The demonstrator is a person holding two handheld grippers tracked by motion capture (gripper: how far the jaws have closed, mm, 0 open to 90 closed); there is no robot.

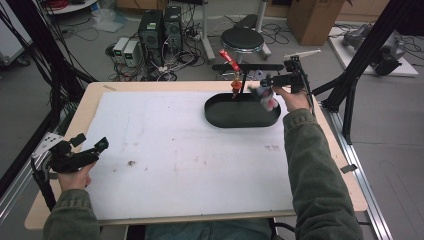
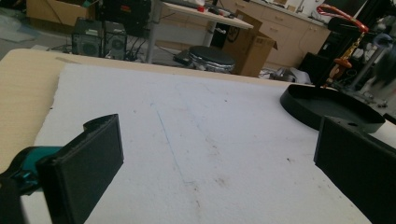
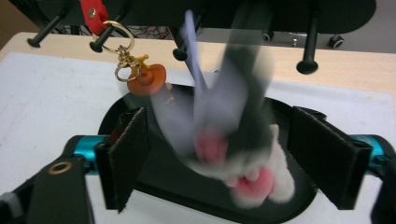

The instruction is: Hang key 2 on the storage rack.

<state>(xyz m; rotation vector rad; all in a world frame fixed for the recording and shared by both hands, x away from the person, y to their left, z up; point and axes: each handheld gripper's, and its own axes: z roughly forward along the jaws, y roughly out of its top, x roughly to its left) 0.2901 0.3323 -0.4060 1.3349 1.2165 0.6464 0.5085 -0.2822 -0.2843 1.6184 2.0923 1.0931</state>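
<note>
The left hand-held gripper [image 1: 85, 150] rests wide open and empty at the near counter [image 1: 65, 130] edge. Farther off, the right hand-held gripper [image 3: 219, 158] stands open around a blurred plush keychain [image 3: 233, 140] dangling over the black tray [image 1: 240, 117], apparently just freed; next, withdraw clear of the rack [image 1: 247, 66].

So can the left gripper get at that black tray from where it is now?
Probably not without a long reach: the left gripper sits open at the near left corner, the black tray lies far across the mat, and the right gripper hovers over it beside a blurred plush toy.
</note>
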